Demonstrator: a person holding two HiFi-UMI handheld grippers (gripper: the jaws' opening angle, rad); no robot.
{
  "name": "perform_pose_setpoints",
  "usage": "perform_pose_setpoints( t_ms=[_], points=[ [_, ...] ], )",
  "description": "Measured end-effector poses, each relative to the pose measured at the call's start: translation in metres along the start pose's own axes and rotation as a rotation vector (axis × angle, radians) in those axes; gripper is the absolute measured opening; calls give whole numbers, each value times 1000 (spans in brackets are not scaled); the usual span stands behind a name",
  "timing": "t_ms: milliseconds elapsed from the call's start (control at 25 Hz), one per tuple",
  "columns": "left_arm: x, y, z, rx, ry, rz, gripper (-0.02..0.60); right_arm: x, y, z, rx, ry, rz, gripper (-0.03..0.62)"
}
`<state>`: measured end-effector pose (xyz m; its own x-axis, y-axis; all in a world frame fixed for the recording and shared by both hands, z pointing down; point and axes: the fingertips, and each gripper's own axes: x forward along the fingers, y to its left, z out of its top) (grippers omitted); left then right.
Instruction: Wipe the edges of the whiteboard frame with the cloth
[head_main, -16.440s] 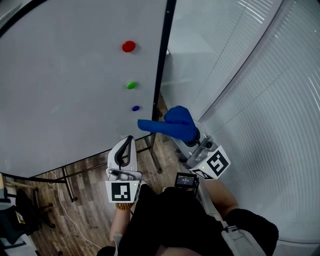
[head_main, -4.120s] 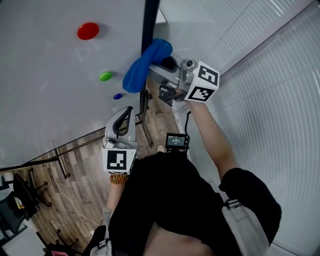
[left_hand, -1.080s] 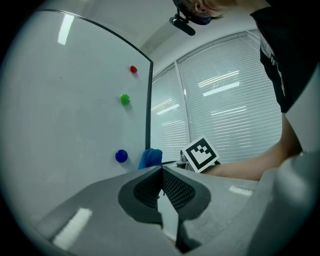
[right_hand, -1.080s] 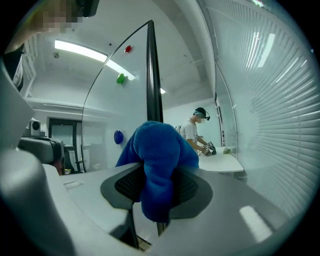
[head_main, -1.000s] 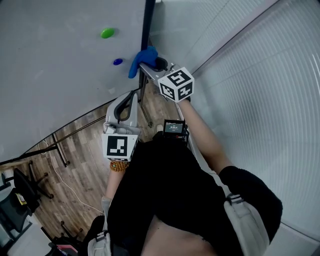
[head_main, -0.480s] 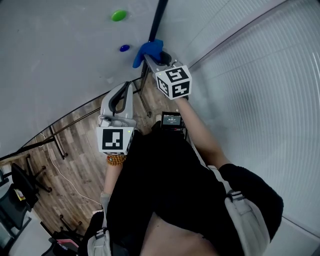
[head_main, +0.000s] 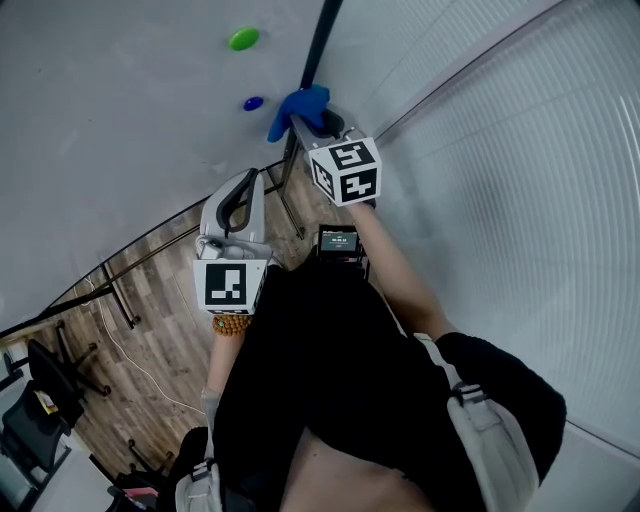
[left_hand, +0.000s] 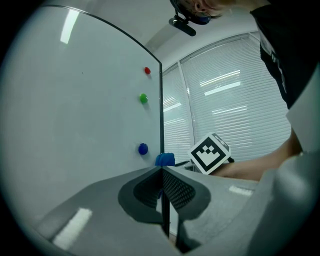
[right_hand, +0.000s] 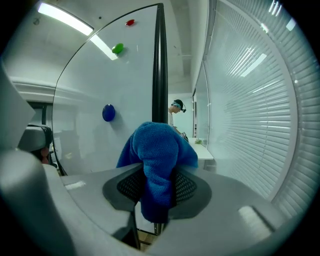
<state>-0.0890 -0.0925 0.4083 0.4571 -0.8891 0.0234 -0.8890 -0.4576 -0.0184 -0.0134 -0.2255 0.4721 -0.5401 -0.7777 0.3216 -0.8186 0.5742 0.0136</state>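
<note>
At the far right edge, on the dark whiteboard frame (right_hand: 159, 65) | blue cloth (right_hand: 157, 155) pinched by right gripper (right_hand: 157, 187) | left gripper (left_hand: 162, 192) nearer, jaws pressed together, empty | blue magnet (right_hand: 108, 113) left of cloth

I log the head camera above the person (head_main: 330, 390), facing steeply down past the whiteboard (head_main: 120, 120) to the floor (head_main: 150, 300). The camera on the left hand-held gripper (head_main: 252, 182) sits low and a little back, facing up the board's right frame (left_hand: 161, 110). The one on the right hand-held gripper (head_main: 312, 128) is close to that frame, looking up along it. All three share the frame, the blue magnet (head_main: 253, 103) and the cloth (head_main: 300, 103).
</note>
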Motion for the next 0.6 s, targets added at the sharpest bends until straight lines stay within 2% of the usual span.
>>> perform_pose_setpoints(
  t_ms=[320,600],
  points=[
    [5,-3,5,13,3,-54,0,-5,0,1,8,12,-65,127],
    [7,-1,1,21,33,-67,0,-15,8,0,-8,-6,-67,118]
  ],
)
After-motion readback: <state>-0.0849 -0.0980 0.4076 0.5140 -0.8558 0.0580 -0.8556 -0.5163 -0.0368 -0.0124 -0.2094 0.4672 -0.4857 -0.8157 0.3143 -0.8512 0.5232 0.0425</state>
